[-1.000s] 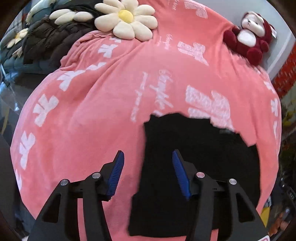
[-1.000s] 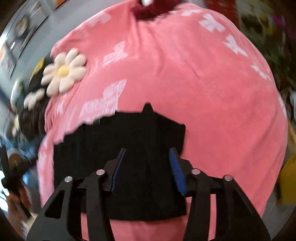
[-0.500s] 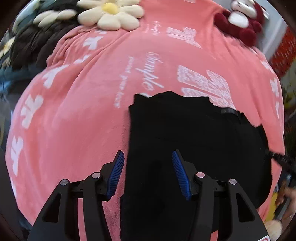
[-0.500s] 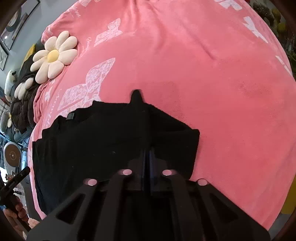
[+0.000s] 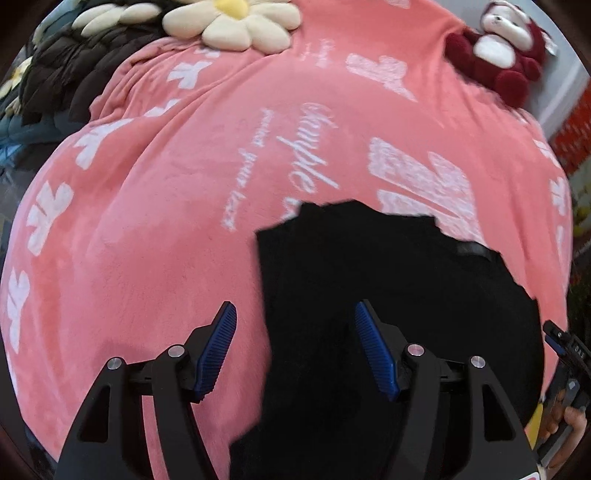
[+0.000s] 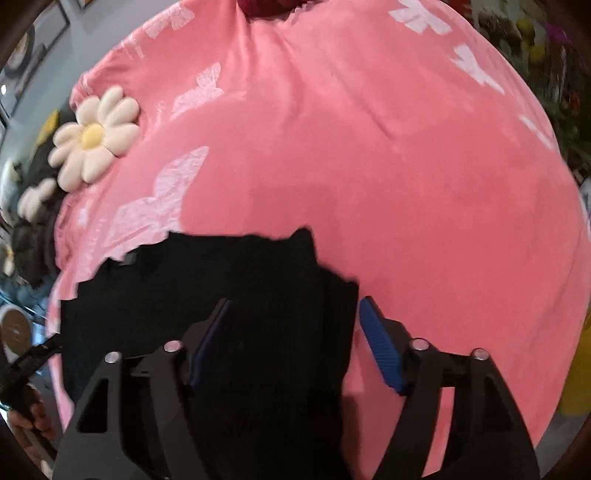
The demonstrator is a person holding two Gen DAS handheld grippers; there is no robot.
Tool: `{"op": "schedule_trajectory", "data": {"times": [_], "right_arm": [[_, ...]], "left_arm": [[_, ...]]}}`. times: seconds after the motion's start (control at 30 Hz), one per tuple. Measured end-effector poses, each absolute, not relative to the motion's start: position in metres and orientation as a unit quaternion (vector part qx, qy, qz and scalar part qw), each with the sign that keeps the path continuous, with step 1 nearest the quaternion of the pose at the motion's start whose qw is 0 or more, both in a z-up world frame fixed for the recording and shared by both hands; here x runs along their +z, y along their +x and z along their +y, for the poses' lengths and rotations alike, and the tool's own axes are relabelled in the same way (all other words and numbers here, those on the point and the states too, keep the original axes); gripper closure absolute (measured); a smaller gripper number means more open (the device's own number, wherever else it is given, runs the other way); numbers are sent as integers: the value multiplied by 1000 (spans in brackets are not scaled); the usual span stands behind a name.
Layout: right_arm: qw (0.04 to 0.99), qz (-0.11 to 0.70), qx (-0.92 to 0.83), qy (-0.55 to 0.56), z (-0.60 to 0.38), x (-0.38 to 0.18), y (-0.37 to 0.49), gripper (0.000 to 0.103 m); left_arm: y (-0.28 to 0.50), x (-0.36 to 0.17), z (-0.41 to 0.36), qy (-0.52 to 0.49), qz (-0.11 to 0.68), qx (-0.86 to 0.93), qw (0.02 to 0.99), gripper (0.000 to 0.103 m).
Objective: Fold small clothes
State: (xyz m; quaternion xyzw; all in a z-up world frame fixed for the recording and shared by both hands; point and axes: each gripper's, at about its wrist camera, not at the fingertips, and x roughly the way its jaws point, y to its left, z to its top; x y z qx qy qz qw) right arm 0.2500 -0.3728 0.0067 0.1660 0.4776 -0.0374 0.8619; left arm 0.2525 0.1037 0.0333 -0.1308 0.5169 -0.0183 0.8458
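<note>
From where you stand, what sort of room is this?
Probably a bedroom or living room at home: a pink blanket covers a soft bed or sofa, with a daisy cushion and a plush toy along its far edge and a black garment laid out.

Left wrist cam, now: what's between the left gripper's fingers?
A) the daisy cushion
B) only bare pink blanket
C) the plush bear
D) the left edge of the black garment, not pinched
D. The left gripper stands open astride the left edge of the black garment; neither pad presses on it, and the cloth lies flat on the pink blanket.
</note>
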Motion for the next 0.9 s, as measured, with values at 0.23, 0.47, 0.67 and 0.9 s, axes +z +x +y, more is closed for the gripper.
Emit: {"op": "schedule_trajectory", "data": {"times": [0.23, 0.47, 0.67, 0.9], "right_arm": [[881, 432, -1, 193, -370, 29, 259, 101], [845, 505, -40, 171, -380, -13, 282, 96], [870, 453, -38, 189, -385, 18, 195, 38], [833, 510, -33, 210, -368, -17, 112, 34]], "left_arm": [[287, 36, 112, -180, 491, -61, 850, 102], [307, 20, 110, -150, 519, -30, 841, 98], [243, 41, 141, -186, 488, -32, 852, 61], [156, 10, 156, -257, 532, -63, 805, 50]]}}
